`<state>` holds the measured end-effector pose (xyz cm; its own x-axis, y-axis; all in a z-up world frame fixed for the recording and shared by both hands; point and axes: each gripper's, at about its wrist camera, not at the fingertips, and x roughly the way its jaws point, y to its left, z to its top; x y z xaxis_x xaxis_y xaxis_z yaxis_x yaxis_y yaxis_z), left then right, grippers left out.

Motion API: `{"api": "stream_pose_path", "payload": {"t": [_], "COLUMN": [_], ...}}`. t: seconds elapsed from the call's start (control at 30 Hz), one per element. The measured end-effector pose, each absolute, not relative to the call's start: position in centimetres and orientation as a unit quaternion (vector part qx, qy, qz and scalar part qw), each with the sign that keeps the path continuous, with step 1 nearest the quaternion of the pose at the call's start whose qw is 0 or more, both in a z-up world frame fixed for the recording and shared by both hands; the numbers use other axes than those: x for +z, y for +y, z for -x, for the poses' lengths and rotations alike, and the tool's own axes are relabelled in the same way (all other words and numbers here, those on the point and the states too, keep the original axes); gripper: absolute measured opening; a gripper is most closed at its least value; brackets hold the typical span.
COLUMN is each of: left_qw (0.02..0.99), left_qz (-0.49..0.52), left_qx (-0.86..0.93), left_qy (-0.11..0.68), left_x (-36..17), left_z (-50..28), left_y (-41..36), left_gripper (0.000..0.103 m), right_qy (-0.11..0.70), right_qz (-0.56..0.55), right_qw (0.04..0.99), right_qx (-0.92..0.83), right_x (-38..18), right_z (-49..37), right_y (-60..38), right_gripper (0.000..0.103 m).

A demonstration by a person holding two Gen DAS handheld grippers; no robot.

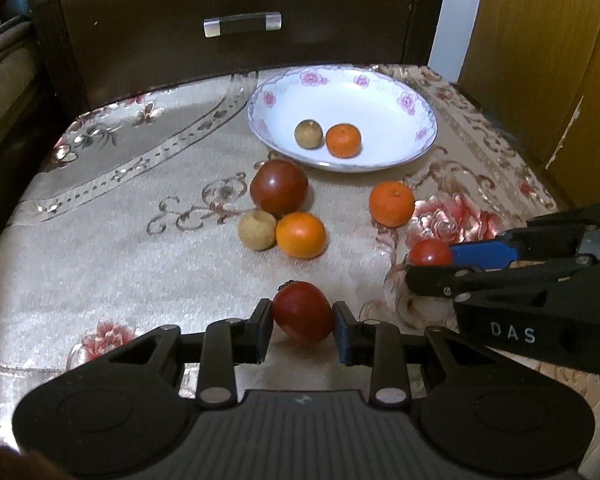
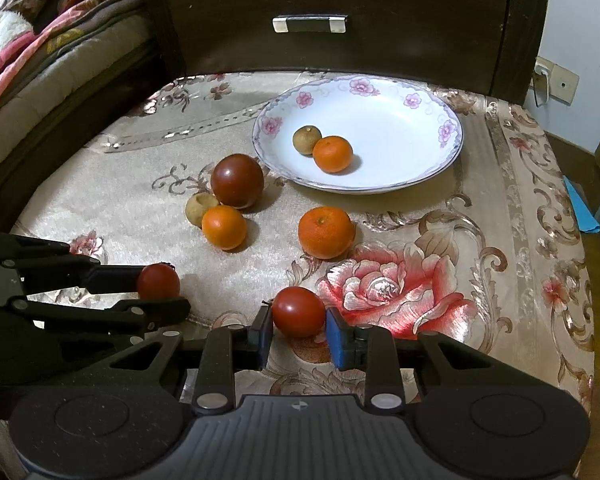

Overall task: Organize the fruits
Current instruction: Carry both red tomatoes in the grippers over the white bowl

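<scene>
On the floral tablecloth (image 1: 100,264), in the left wrist view, the left gripper (image 1: 302,322) is clamped on a red tomato (image 1: 302,312), its two pads pressed against the fruit's sides low over the cloth. Beyond it a large dark tomato (image 1: 279,188), a tan longan (image 1: 257,229) and a small orange (image 1: 301,235) sit bunched together, touching. A second orange (image 1: 392,204) lies alone to the right. The flowered plate (image 1: 412,100) stands further back with a brownish longan in the plate (image 1: 309,134) and an orange in the plate (image 1: 343,140) side by side. At the right edge the right gripper (image 1: 432,266) comes in sideways, closed on a smaller red tomato (image 1: 430,253). A dark wooden drawer front (image 1: 240,60) rises behind the table.

In the right wrist view, the right gripper (image 2: 299,326) grips that smaller red tomato (image 2: 299,311) between its blue pads, just beside a big pink rose woven into the tablecloth (image 2: 380,288). To the left, the left gripper (image 2: 162,292) holds its red tomato (image 2: 158,281). The large dark tomato (image 2: 237,180), tan longan (image 2: 200,208) and small orange (image 2: 224,227) cluster in the middle, the second orange (image 2: 325,232) near them, and the flowered plate (image 2: 444,128) behind holds its longan in the plate (image 2: 307,140) and orange in the plate (image 2: 333,154). Bedding (image 2: 40,48) lies at the upper left.
</scene>
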<state>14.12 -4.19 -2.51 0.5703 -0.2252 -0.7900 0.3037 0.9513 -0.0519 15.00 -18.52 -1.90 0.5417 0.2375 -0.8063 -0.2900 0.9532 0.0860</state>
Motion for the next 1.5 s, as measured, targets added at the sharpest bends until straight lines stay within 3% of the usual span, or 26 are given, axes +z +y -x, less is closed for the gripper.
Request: {"api": "stream_pose_path", "payload": {"t": [0.73,1.5], "left_qw": [0.904,0.908], "left_qz": [-0.029,-0.033], "left_qx": [-0.156,-0.151], "left_qy": [0.397,0.389], "left_x": [1.5,0.8], "left_z": [-19.1,-26.6], "left_y": [-7.0,-9.2], "left_gripper": [0.039,0.038], "right_qy": [0.414,0.403], "right_qz": [-0.011,-0.034], "right_qw": [0.902,0.910], "right_qx": [0.122,0.091], "right_x": [1.5,0.9], "right_z": [-17.1,-24.5], "right_y": [-20.4,-22.5], "right_gripper": [0.024,0.024]}}
